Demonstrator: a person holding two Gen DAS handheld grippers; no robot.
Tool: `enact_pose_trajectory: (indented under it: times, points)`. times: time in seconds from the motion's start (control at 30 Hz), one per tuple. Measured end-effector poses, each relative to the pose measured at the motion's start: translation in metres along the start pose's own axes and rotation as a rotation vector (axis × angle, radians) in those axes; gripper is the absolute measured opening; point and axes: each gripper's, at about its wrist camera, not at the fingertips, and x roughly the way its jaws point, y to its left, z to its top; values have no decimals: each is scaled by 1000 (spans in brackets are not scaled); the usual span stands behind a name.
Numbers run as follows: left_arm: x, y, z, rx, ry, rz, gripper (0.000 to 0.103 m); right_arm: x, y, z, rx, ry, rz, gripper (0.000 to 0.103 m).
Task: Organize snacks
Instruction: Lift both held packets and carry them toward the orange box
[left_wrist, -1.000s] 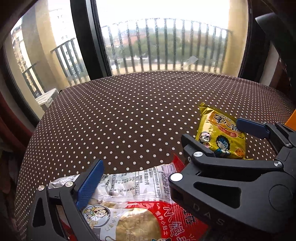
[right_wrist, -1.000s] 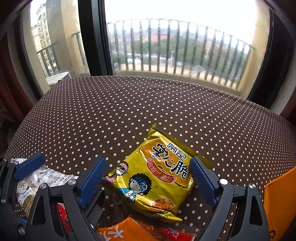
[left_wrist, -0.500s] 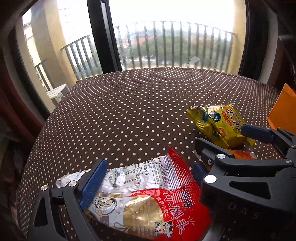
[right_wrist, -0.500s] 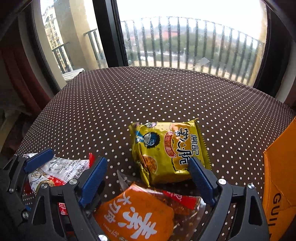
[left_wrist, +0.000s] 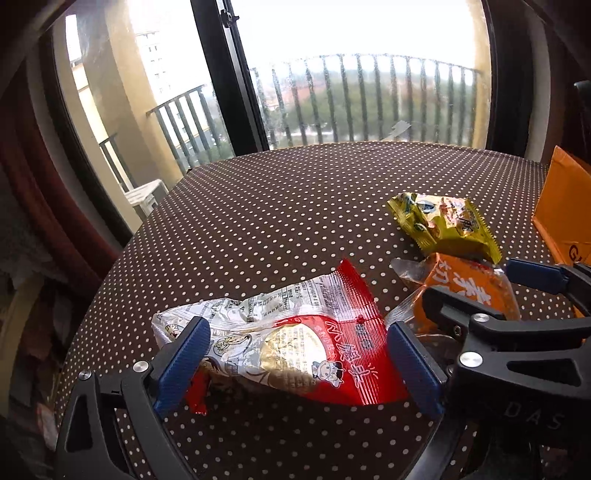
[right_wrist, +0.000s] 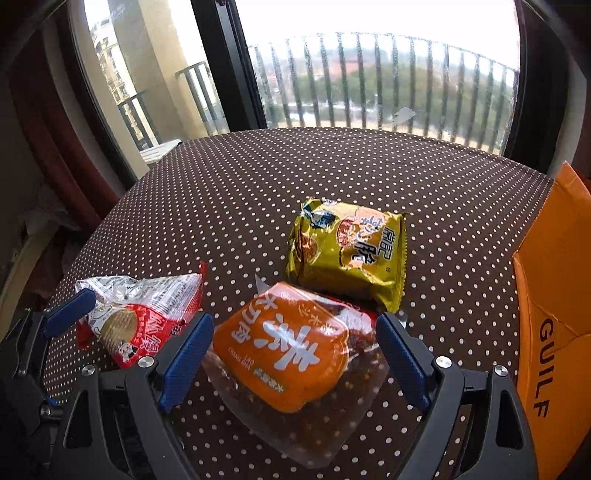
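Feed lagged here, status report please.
Both grippers open: left straddles red pack, right straddles orange pack. Yellow pack overlaps orange's far edge.

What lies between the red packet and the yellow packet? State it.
The orange packet lies between the red packet and the yellow packet, nearer the camera, its far edge by the yellow one. The right wrist view shows this best, with the right gripper open around it.

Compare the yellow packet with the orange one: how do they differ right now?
The yellow packet is opaque foil and lies farther out, clear of both grippers; the orange packet has a clear plastic border and lies between the open right gripper's fingers. The yellow one's near edge overlaps the orange one. Both rest on the dotted tablecloth.
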Motion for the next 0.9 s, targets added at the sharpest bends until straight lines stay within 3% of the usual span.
enact_pose_trajectory:
  times: [0.27,0.43,0.5,0.57,0.73,0.87,0.9]
  points:
    - [8,0,-9,37,3,125,100,1,0,-19,15,1,-5,91]
    - [21,3,-13,38,21,111,102,10,6,-22,-9,14,7,91]
    - [25,3,-15,30,35,88,101,16,7,-25,10,44,46,82]
    - [28,3,-16,25,33,78,100,16,10,-27,3,19,26,77]
    - [27,11,-19,-30,30,36,88,19,10,-22,16,22,32,61]
    - [19,13,-24,-48,8,63,64,16,10,-21,33,25,45,53]
    - [18,13,-25,-53,4,58,63,15,9,-20,36,25,50,51]
